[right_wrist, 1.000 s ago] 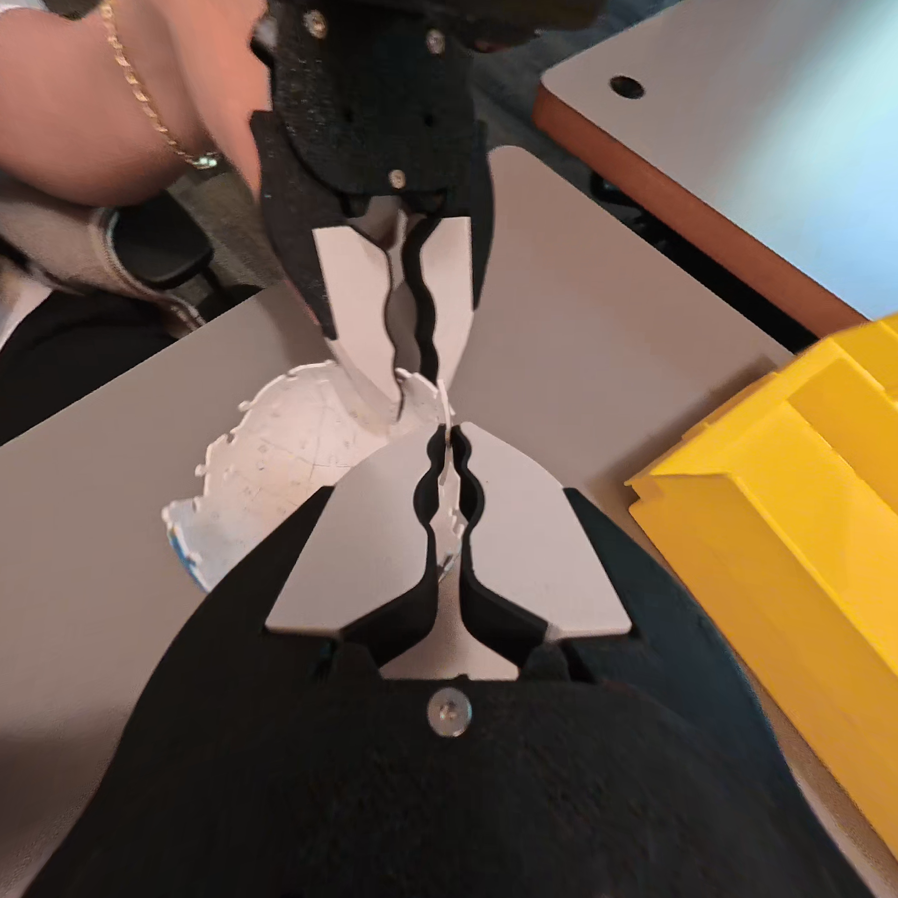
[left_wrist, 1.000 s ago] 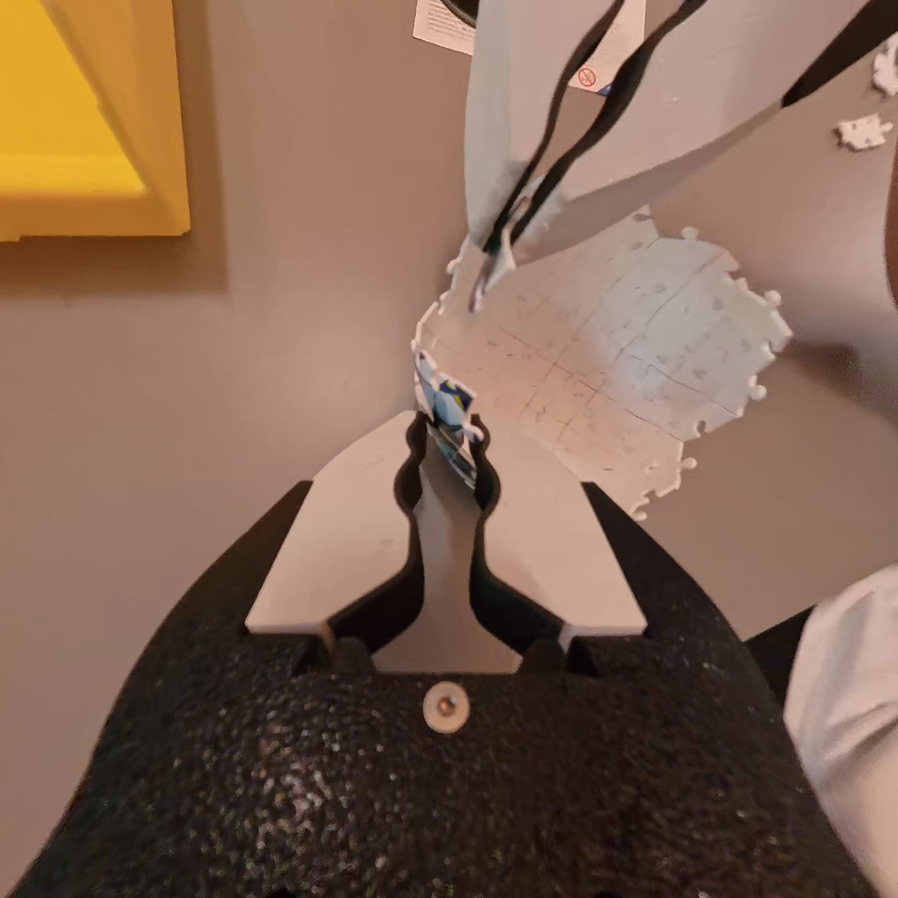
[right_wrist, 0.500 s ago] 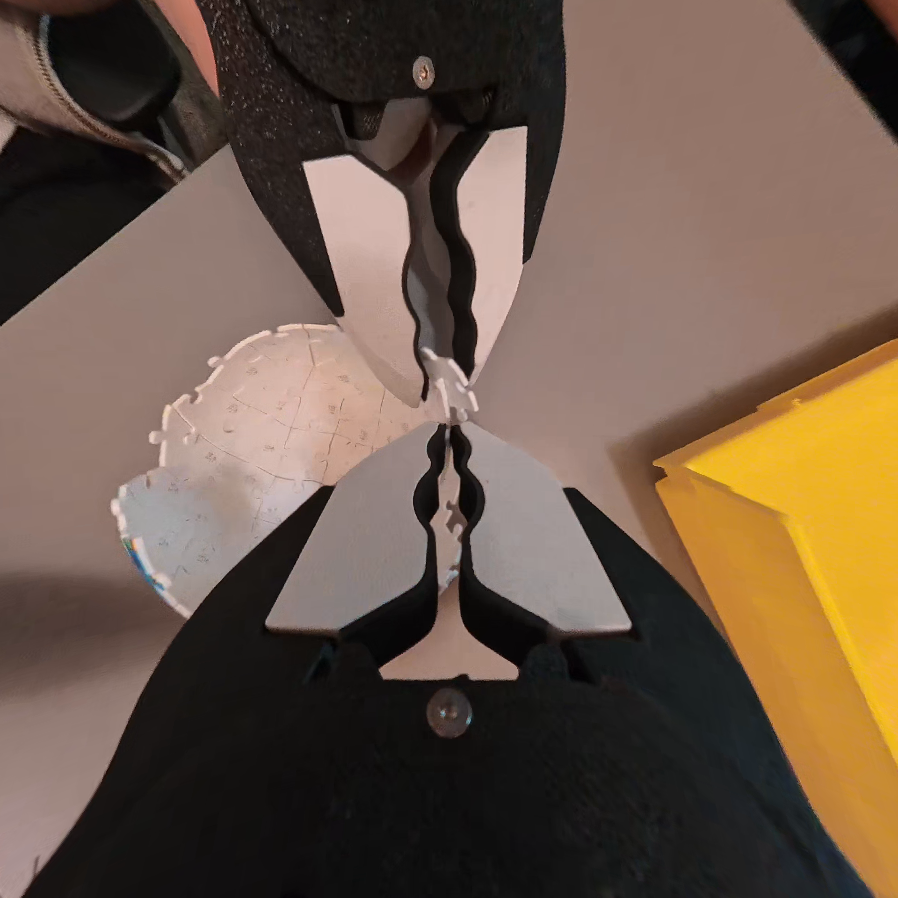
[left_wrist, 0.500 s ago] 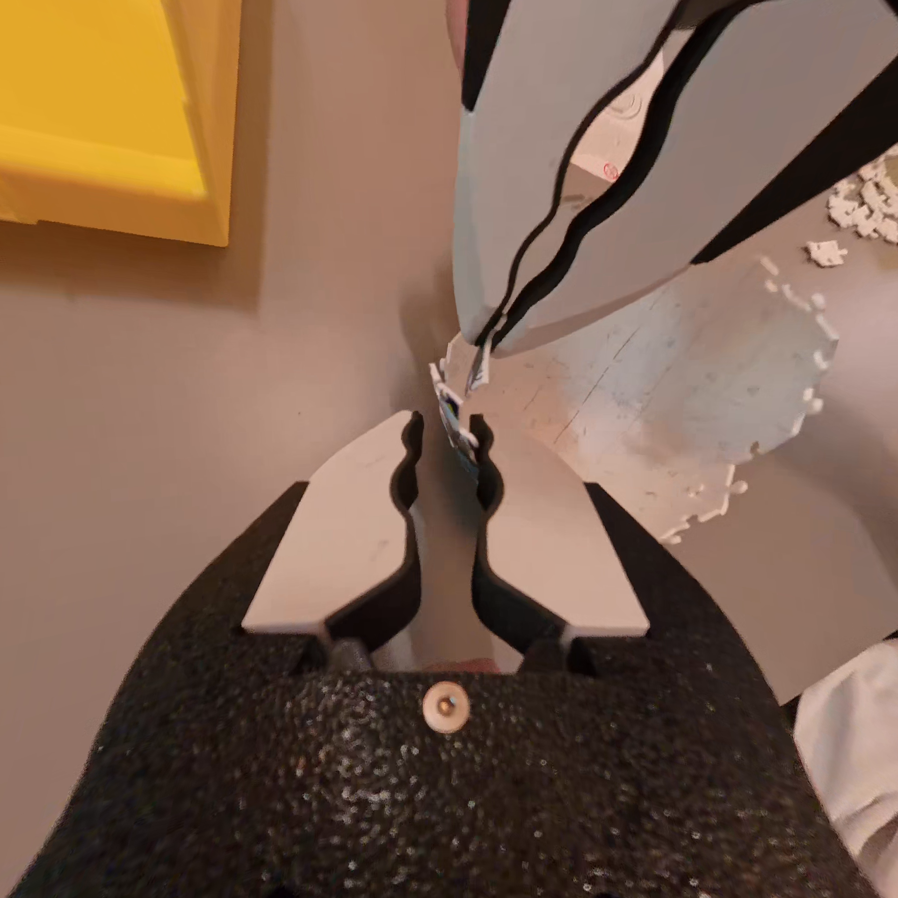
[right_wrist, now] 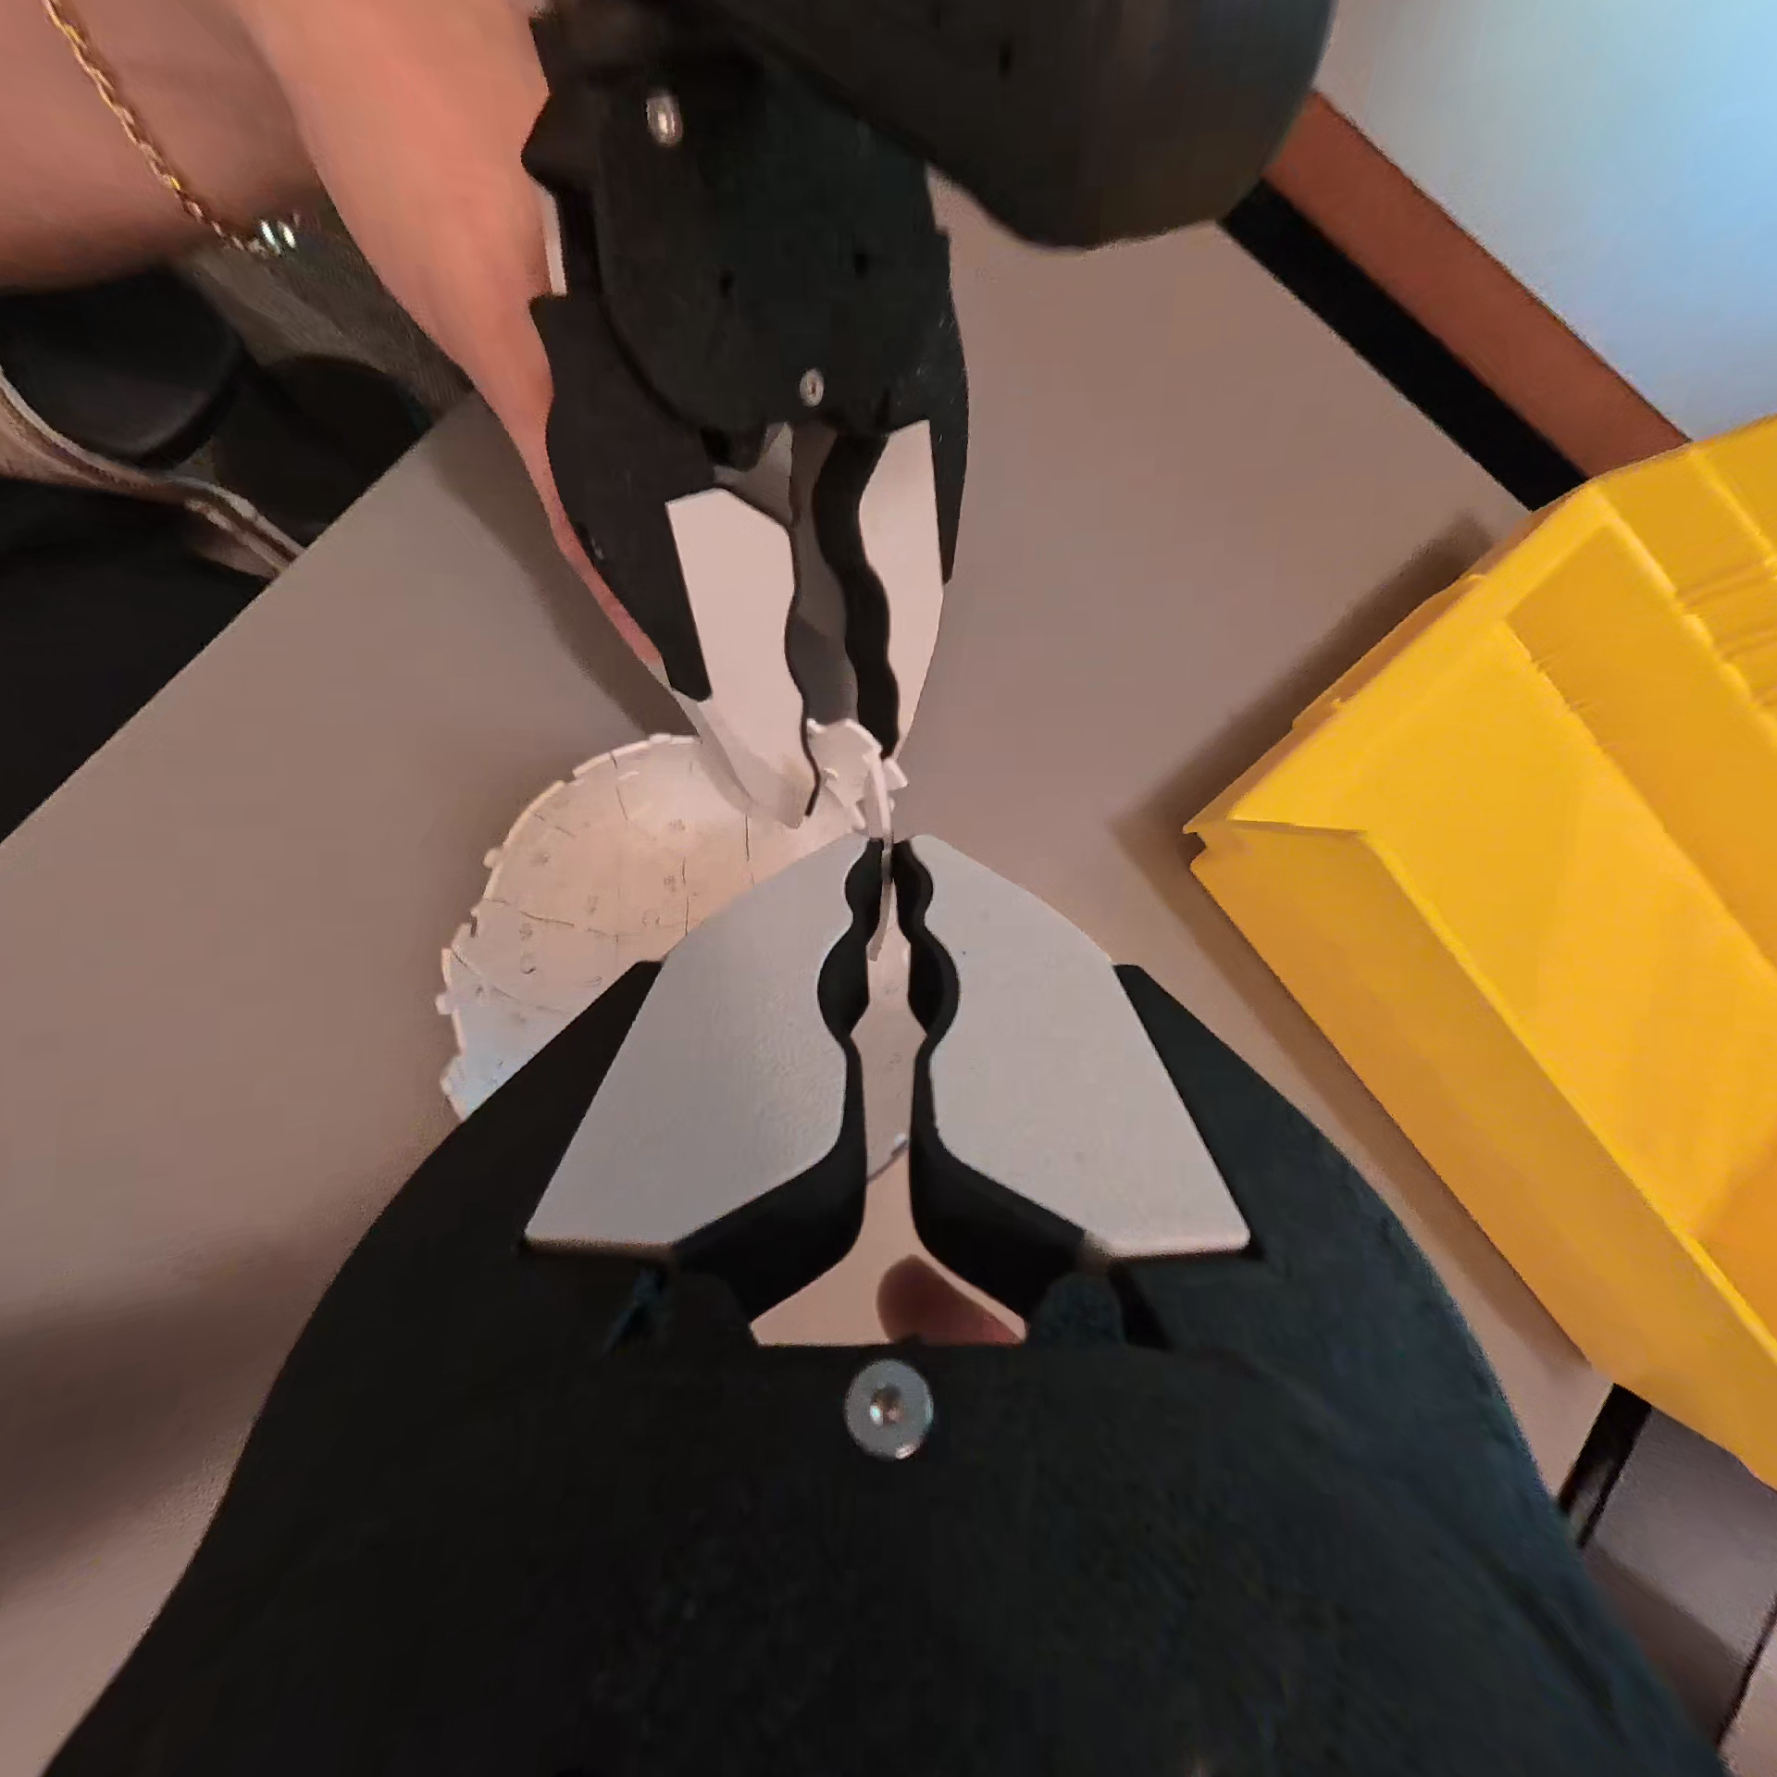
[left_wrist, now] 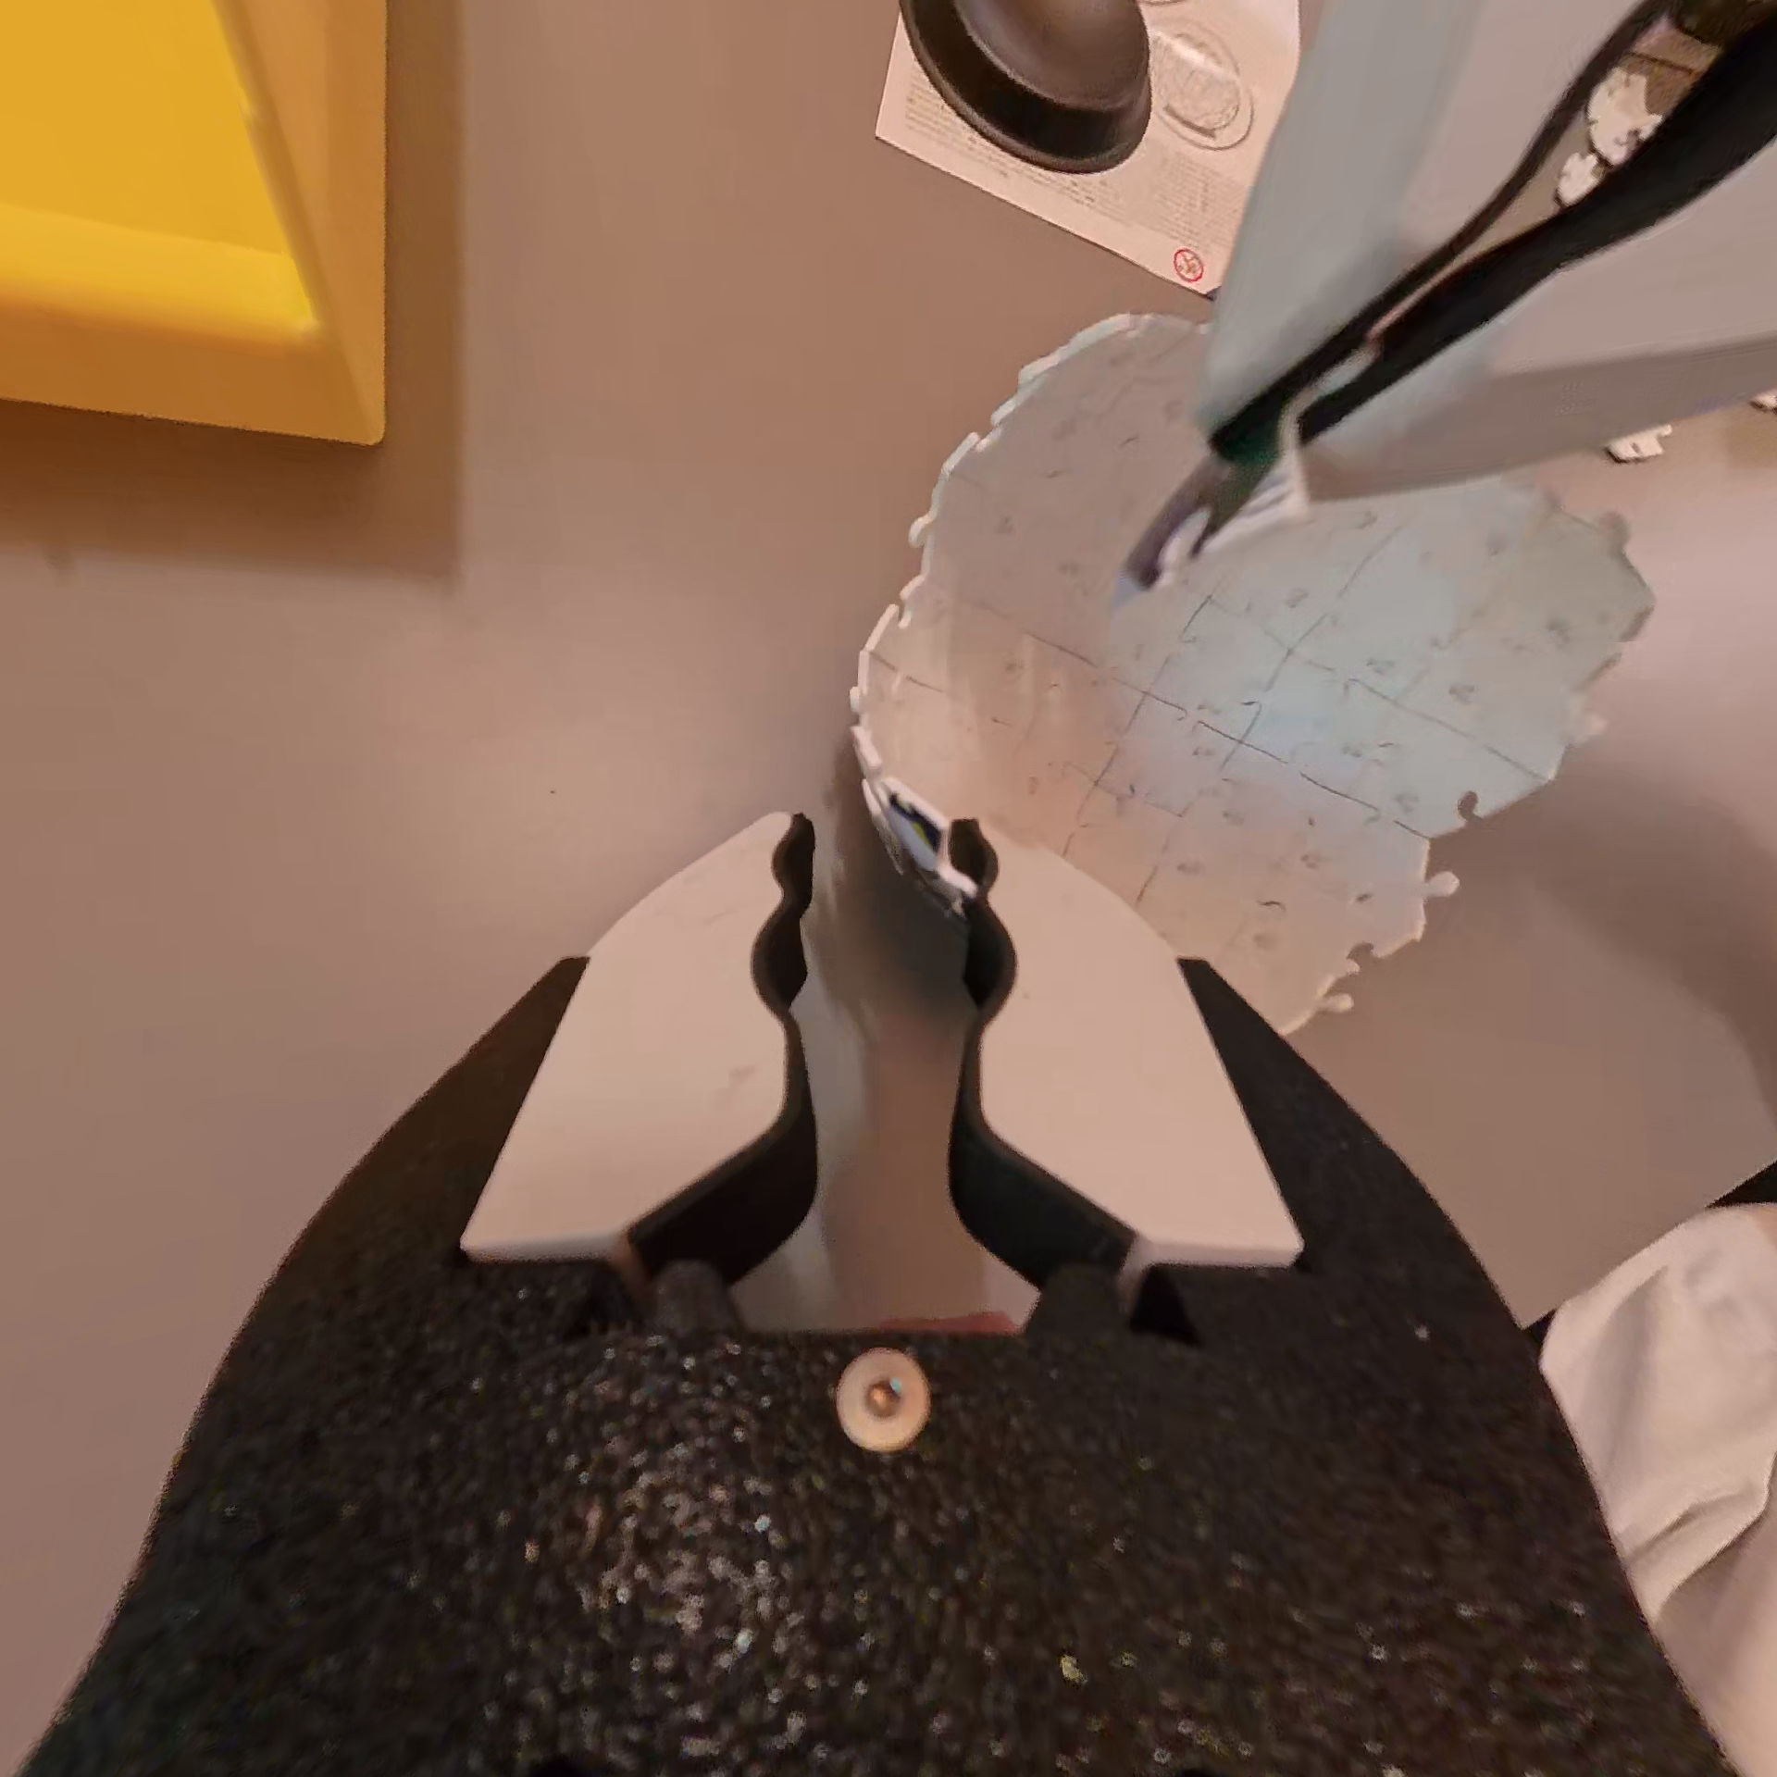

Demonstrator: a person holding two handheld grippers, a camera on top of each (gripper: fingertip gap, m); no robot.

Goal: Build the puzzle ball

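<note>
Right gripper (right_wrist: 883, 851) has its jaws pinched on a loose puzzle piece (left_wrist: 1168, 538), poised over the half-built puzzle ball shell (left_wrist: 1250, 731) on the worktop (left_wrist: 577, 673). Left gripper (left_wrist: 883, 846), jaws apart, straddles the shell's near rim. Fitting step, I'd say; next comes lining tabs up and pressing in.

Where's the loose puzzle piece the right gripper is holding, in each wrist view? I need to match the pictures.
Left wrist view: upper right, puzzle piece pinched at the right gripper tips, over the shell's inside.
Right wrist view: centre, piece edge-on between the fingers, beside the shell rim.
Shared landmark: white puzzle-ball shell.
</note>
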